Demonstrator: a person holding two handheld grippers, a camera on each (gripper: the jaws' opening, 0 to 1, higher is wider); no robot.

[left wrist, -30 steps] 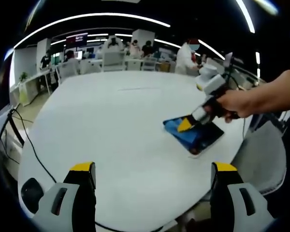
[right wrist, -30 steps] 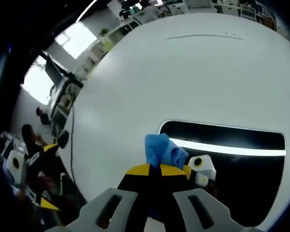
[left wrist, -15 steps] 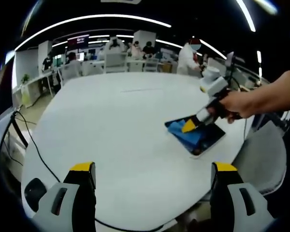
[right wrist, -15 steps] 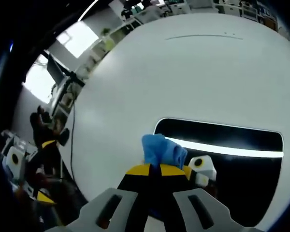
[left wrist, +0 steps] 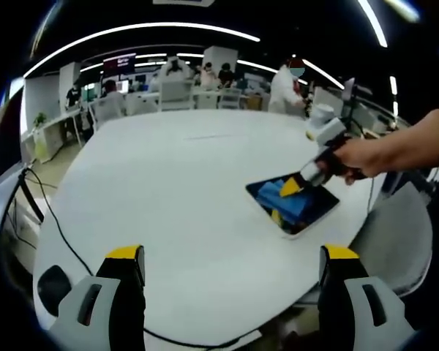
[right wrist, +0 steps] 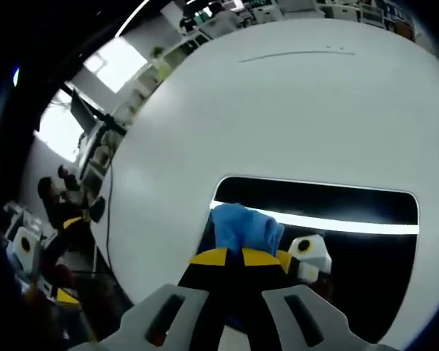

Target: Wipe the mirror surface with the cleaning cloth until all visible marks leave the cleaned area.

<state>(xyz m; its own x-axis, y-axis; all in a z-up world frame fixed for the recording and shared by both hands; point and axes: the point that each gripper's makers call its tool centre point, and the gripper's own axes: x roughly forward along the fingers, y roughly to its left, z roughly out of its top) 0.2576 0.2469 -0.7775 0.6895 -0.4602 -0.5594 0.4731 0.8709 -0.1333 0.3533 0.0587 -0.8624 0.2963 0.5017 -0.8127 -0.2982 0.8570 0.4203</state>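
A flat rectangular mirror [left wrist: 293, 208] lies on the white table [left wrist: 175, 183] at the right; its dark glass [right wrist: 329, 241] reflects a ceiling light strip. My right gripper [right wrist: 238, 257] is shut on the blue cleaning cloth [right wrist: 241, 228] and presses it on the mirror's left part. In the left gripper view that same right gripper [left wrist: 291, 187] reaches in from the right, held by a person's hand [left wrist: 358, 157], with the blue cloth [left wrist: 282, 197] under its yellow tip. My left gripper [left wrist: 230, 256] hangs open over the table's near edge, nothing between its jaws.
A black cable [left wrist: 55, 234] trails over the table's left edge. Desks, chairs and several people stand beyond the far side of the table [left wrist: 183, 88]. A grey chair [left wrist: 399, 234] sits by the table's right edge.
My right gripper has slid the cloth from the mirror's left edge further onto the glass. The left gripper has stayed open in place.
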